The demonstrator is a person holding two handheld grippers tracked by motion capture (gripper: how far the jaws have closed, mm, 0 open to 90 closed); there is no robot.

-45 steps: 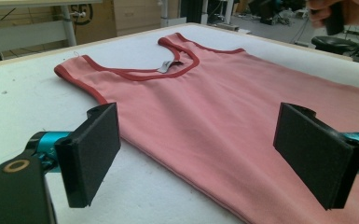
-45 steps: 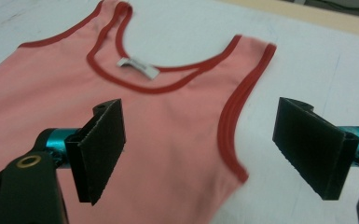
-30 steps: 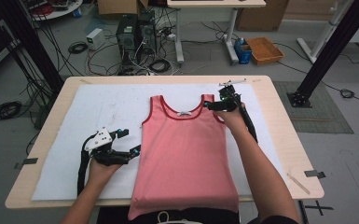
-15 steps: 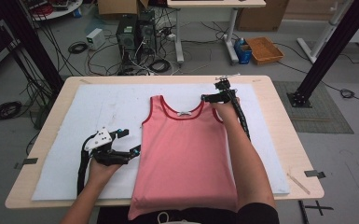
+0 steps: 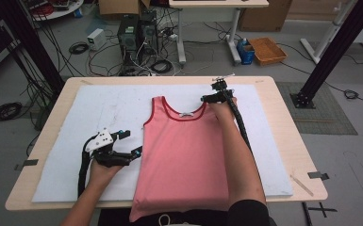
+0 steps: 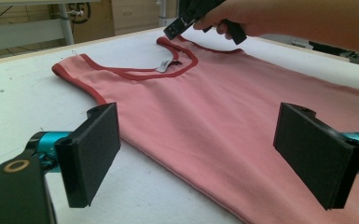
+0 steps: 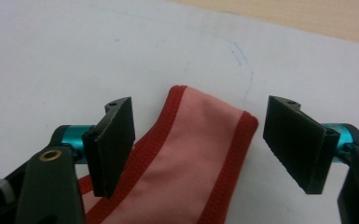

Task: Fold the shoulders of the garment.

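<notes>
Pink tank top [image 5: 184, 155]: white neck label [image 6: 164, 66], writing too small to read.

In the high view the right forearm [image 5: 233, 150] lies across the pink tank top [image 5: 181, 160] and covers its right side, and the hem hangs past the near edge of the surface [image 5: 283, 117], so the garment's lower end is cut off by the picture's bottom edge. The right strap [image 5: 210, 104] is mostly hidden under the right claw [image 5: 206, 99] — whether the claw touches it cannot be told there. In the left gripper view the small label [image 6: 164, 66] at the neckline is too blurred to read, and the top's right half runs out of frame.
</notes>
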